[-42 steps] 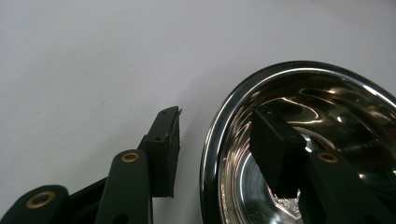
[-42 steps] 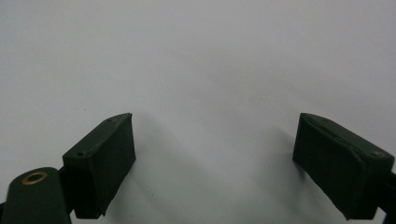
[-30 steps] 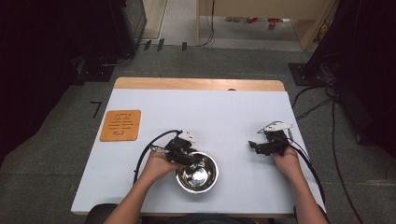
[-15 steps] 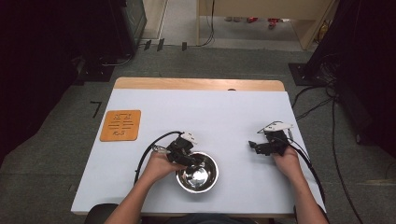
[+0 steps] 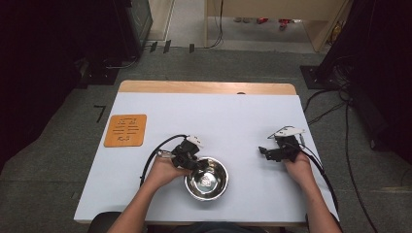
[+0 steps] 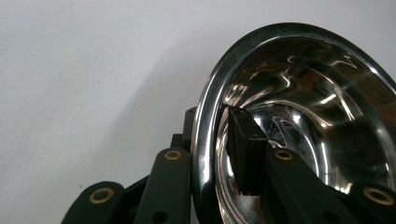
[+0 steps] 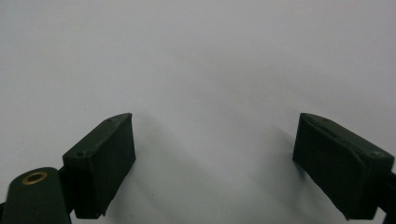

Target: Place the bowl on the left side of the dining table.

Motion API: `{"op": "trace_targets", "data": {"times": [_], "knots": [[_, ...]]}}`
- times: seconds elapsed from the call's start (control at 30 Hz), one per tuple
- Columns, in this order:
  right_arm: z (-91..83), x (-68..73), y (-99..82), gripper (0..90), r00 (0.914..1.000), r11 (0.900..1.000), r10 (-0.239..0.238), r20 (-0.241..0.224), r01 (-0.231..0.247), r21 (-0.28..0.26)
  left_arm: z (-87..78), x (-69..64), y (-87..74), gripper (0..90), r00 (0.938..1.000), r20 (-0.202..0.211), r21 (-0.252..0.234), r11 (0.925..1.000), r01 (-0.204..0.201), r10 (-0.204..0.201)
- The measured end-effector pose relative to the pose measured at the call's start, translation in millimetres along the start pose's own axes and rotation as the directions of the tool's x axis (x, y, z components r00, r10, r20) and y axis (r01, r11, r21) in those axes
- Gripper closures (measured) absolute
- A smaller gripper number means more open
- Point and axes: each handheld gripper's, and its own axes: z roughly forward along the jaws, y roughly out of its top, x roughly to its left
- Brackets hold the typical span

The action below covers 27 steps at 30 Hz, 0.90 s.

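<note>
A shiny steel bowl [image 5: 206, 179] stands on the white table near its front edge. My left gripper [image 5: 198, 165] is at the bowl's left rim. In the left gripper view one jaw is outside the bowl's [image 6: 299, 93] wall and the other inside it, so my left gripper [image 6: 212, 116] straddles the rim. Its jaws have just been closing and the pads look pressed on the rim. Something small and pale lies in the bowl's bottom; what it is I cannot tell. My right gripper [image 5: 266, 152] rests to the right, open, with nothing but bare table between its jaws [image 7: 215, 140].
An orange square mat [image 5: 125, 130] lies at the table's left side. The white tabletop [image 5: 218, 111] has a wooden strip along its far edge. Cables trail from both grippers toward the front. Dark equipment and cables stand on the floor around the table.
Both hands and the bowl stay where they were. The left gripper's jaws look slightly nearer together at the bowl's rim.
</note>
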Motion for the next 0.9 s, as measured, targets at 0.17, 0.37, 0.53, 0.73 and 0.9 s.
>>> {"op": "trace_targets", "data": {"times": [0.17, 0.37, 0.53, 0.73, 0.9], "knots": [[0.0, 0.0, 0.0, 12.4, 1.0000, 1.0000, 0.000, 0.000, 0.000, 0.000, -3.3, -2.7, 2.3, 82.2, 1.0000, -0.006, 0.009, 1.0000, -0.003, 0.003], [0.0, 0.0, 0.0, 12.4, 1.0000, 1.0000, 0.000, 0.000, 0.000, 0.000, -7.9, -7.1, 5.1, 86.7, 0.9998, -0.011, 0.007, 0.9998, -0.018, 0.018], [0.0, 0.1, 0.0, 12.4, 1.0000, 1.0000, 0.001, 0.000, -0.001, 0.001, -8.4, -9.6, 7.0, 87.2, 0.9995, -0.020, 0.011, 0.9996, -0.025, 0.025], [0.0, 0.1, 0.0, 12.4, 1.0000, 1.0000, 0.001, 0.000, -0.001, 0.001, -10.7, -12.6, 9.4, 87.4, 0.9978, -0.042, 0.003, 0.9987, -0.051, 0.051], [0.0, 0.2, 0.1, 12.4, 1.0000, 1.0000, 0.002, 0.000, -0.002, 0.001, -15.2, -13.9, 10.3, 87.2, 0.9977, -0.050, -0.016, 0.9988, -0.047, 0.046]]}}
